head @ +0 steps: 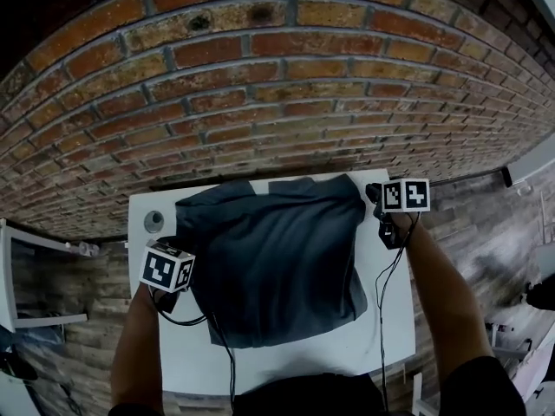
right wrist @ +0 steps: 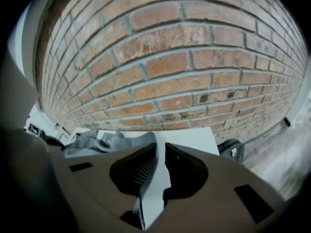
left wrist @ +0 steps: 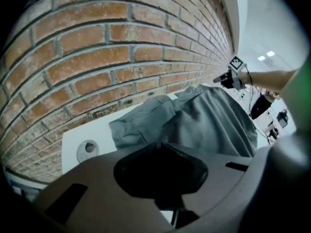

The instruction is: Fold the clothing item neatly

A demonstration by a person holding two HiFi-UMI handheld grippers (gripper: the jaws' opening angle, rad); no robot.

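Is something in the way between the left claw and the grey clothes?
No, nothing visible is in the way. The left claw is right at the edge of the grey clothing on the white table; the round hole sits off to the side.

The table (head: 381,319) is viewed steeply from above by the head view, and closely from left and right by the gripper views; the garment (head: 277,258) and far brick wall (head: 260,76) are shared.

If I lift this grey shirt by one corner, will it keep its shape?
Probably floppy: the shirt shows soft folds. Likely light, since it lies thin and flat. It may slide on the smooth table.
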